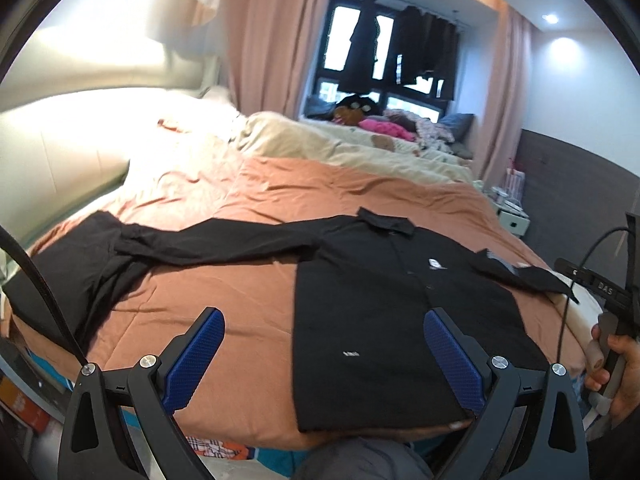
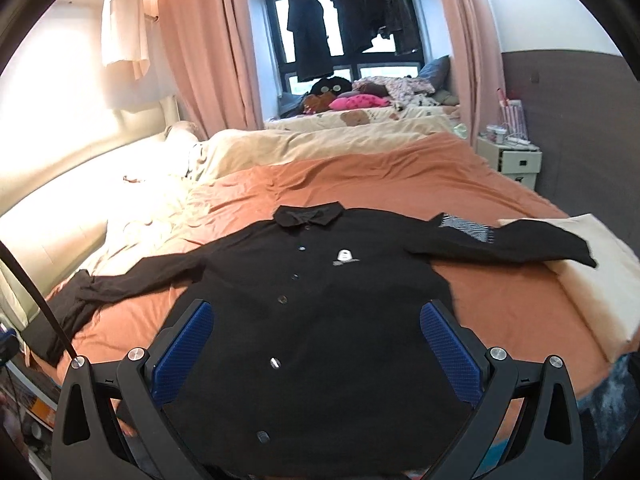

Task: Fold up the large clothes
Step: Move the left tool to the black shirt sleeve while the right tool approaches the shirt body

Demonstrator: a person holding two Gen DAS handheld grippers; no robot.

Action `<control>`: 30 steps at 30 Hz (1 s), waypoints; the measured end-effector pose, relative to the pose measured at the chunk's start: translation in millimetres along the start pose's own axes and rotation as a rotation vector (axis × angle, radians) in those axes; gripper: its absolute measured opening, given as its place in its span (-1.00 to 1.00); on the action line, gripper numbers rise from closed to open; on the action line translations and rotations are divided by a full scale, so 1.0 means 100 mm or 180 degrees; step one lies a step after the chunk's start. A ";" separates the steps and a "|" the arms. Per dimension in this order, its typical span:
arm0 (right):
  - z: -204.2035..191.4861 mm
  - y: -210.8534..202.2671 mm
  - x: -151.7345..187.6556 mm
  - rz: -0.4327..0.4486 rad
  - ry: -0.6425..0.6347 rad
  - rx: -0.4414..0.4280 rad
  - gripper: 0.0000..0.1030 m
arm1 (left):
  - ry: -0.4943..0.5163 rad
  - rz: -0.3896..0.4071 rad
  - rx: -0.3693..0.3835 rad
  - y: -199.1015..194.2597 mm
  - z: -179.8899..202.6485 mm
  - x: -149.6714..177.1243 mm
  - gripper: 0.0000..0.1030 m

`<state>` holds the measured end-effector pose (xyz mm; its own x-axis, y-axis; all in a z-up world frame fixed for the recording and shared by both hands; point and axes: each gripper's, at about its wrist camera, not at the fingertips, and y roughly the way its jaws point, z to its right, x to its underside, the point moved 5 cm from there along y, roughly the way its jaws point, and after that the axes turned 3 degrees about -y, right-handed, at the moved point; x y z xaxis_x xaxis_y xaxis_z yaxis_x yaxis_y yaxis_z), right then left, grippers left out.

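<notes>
A black long-sleeved button shirt (image 1: 380, 320) lies face up on the orange bed cover (image 1: 224, 300), collar away from me, both sleeves spread out to the sides. It also shows in the right wrist view (image 2: 320, 320). My left gripper (image 1: 324, 356) is open and empty above the shirt's lower left edge. My right gripper (image 2: 316, 352) is open and empty, hovering over the shirt's lower front. The right gripper's handle, in a hand, shows in the left wrist view (image 1: 612, 320).
The left sleeve (image 1: 120, 256) reaches the bed's left edge. The right sleeve (image 2: 520, 240) lies over a cream pillow (image 2: 600, 280). A cream duvet (image 2: 300, 144) lies farther back. A white bedside box (image 2: 516, 160) stands at the right. Dark clothes hang at the window (image 2: 352, 20).
</notes>
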<state>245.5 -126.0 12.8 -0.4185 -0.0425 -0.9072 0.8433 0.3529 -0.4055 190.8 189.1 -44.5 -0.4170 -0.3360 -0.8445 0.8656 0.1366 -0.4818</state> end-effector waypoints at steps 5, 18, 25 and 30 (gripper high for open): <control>-0.03 0.36 -0.20 -0.0046 0.0084 -0.0122 1.00 | -0.0093 -0.0041 -0.0102 0.32 -0.27 -0.20 0.94; -0.18 1.40 -0.65 -0.0285 0.0337 -0.0537 1.00 | -0.0530 -0.0202 -0.0573 1.06 -1.36 -0.74 0.75; -0.30 2.02 -0.73 -0.0397 0.0256 -0.0744 1.00 | -0.0924 -0.0390 -0.0929 1.45 -2.08 -0.90 0.50; -0.36 2.34 -0.86 -0.0465 0.0052 -0.0797 1.00 | -0.1007 -0.0439 -0.1136 1.59 -2.49 -1.01 0.50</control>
<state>466.5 -5.8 0.5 -0.5365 -0.0954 -0.8385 0.6651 0.5639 -0.4896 301.3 477.1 -94.2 -0.3687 -0.6322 -0.6814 0.6363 0.3627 -0.6808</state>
